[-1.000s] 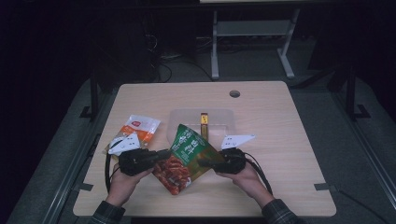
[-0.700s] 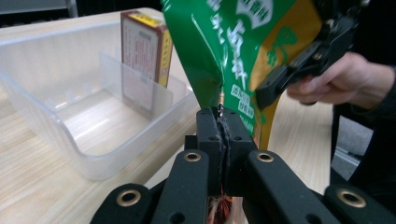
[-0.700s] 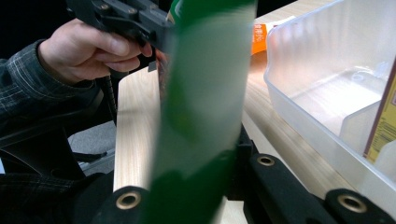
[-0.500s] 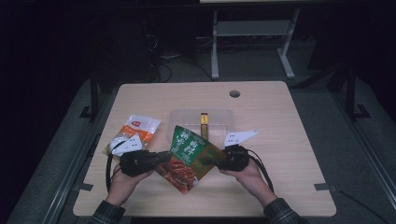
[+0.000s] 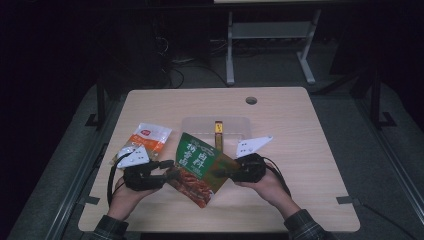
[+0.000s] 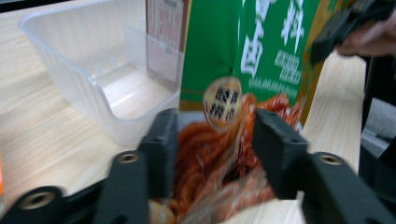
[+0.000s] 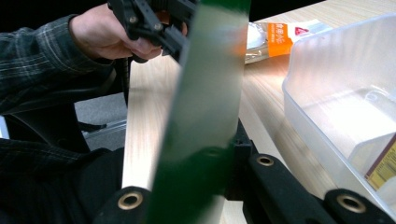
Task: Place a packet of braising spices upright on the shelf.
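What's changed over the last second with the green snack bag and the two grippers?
The left gripper has just been opening: its jaws now stand apart with the green snack bag between them, no longer pinched. The right gripper stays clamped on the bag's edge and has lifted it slightly. The clear tray, the orange packet and the table are as before.

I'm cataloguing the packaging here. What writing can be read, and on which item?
Green and red snack pouch: large white Chinese characters, one reads "料"; the rest cropped or blurred.
Its round badge: four characters, blurred.
Orange packet: red logo, too small.
Brown packet in the clear tray: yellow label, unreadable.
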Available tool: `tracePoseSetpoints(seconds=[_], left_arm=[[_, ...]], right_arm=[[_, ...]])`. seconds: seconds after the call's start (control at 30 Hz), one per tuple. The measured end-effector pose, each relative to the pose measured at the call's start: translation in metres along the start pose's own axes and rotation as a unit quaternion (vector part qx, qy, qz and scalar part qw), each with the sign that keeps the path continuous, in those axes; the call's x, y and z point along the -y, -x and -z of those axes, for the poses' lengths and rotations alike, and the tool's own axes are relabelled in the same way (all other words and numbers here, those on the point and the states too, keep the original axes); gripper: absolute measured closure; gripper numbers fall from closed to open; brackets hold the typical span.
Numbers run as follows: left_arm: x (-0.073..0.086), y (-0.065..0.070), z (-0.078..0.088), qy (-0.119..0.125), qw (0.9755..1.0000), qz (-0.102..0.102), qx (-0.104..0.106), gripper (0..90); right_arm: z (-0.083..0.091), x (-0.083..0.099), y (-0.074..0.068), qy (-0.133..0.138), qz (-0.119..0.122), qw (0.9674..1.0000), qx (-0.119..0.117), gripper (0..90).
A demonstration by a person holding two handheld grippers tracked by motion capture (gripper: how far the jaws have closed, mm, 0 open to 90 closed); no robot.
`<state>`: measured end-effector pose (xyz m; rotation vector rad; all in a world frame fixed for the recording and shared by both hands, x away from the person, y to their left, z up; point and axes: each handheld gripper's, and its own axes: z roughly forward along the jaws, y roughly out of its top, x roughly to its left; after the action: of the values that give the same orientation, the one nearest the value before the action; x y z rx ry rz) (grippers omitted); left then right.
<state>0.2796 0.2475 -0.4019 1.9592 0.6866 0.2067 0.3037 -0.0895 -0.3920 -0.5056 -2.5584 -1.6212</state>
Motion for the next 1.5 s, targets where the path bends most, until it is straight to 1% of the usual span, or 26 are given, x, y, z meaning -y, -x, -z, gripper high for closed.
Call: tracePoseSetpoints(seconds=[0.13,0.17,0.23,0.27,0.3,0.37,0.4,0.5,0.57,0.6,0.67,0.77,0.87,0.93,1.03,1.13,1.2,1.3,1.47,1.5], left_arm=[[0.007,0.002,0.004,-0.019,0.9997,-0.009,-0.015,35.2],[0.009,0.003,0.005,-0.028,0.9995,-0.007,-0.016,34.1],[0.015,0.004,0.005,-0.038,0.9989,-0.013,-0.026,31.8],[0.016,0.004,0.005,-0.042,0.9987,-0.013,-0.027,30.7],[0.018,0.003,0.006,-0.042,0.9987,-0.014,-0.027,30.7],[0.020,0.002,0.005,-0.039,0.9987,-0.005,-0.031,29.4],[0.021,0.001,0.005,-0.042,0.9986,-0.009,-0.033,29.1],[0.023,-0.002,0.003,-0.043,0.9984,-0.002,-0.037,28.8],[0.025,-0.004,0.001,-0.045,0.9984,-0.001,-0.035,28.6],[0.026,-0.005,-0.001,-0.048,0.9983,-0.005,-0.034,28.2],[0.027,-0.006,-0.004,-0.051,0.9982,0.000,-0.031,27.8],[0.027,-0.005,-0.007,-0.057,0.9980,-0.007,-0.028,27.5],[0.028,-0.004,-0.009,-0.066,0.9973,-0.015,-0.029,27.0],[0.028,-0.003,-0.010,-0.071,0.9969,-0.017,-0.030,26.8],[0.027,-0.004,-0.010,-0.066,0.9972,-0.018,-0.028,26.8],[0.027,-0.003,-0.009,-0.063,0.9975,-0.012,-0.028,26.8],[0.028,-0.003,-0.009,-0.062,0.9975,-0.013,-0.029,26.8],[0.027,-0.004,-0.008,-0.062,0.9975,-0.013,-0.030,26.8],[0.028,-0.004,-0.009,-0.061,0.9976,-0.013,-0.030,26.8],[0.028,-0.004,-0.009,-0.058,0.9979,-0.011,-0.029,26.8]], right_arm=[[0.002,-0.007,0.000,-0.002,0.004,1.0000,-0.006,89.8],[0.002,-0.008,0.000,0.000,0.004,1.0000,-0.007,89.8],[0.003,-0.010,0.000,0.001,0.004,0.9999,-0.010,89.8],[0.004,-0.012,-0.001,0.001,0.002,0.9999,-0.011,89.8],[0.005,-0.012,-0.001,0.001,0.000,0.9999,-0.011,89.9],[0.007,-0.014,-0.002,0.001,0.003,1.0000,-0.009,89.8],[0.008,-0.015,-0.002,0.002,0.001,0.9999,-0.010,89.8],[0.012,-0.018,-0.002,0.005,-0.002,1.0000,-0.006,89.8],[0.015,-0.020,-0.001,0.009,-0.008,0.9999,-0.007,89.8],[0.016,-0.020,-0.001,0.010,-0.011,0.9999,-0.008,89.8],[0.019,-0.022,-0.001,0.015,-0.011,0.9998,-0.001,89.8],[0.024,-0.025,0.000,0.024,-0.018,0.9995,0.004,89.8],[0.028,-0.028,0.001,0.035,-0.017,0.9992,0.007,89.8],[0.031,-0.031,0.001,0.040,-0.017,0.9990,0.011,89.8],[0.034,-0.037,0.001,0.051,-0.017,0.9983,0.025,89.8],[0.037,-0.043,0.003,0.061,-0.019,0.9972,0.038,89.8],[0.040,-0.048,0.005,0.068,-0.020,0.9964,0.045,89.8],[0.045,-0.054,0.006,0.081,-0.020,0.9950,0.056,89.8],[0.050,-0.064,0.013,0.101,-0.024,0.9912,0.082,89.8],[0.051,-0.065,0.014,0.102,-0.024,0.9906,0.088,89.9]])
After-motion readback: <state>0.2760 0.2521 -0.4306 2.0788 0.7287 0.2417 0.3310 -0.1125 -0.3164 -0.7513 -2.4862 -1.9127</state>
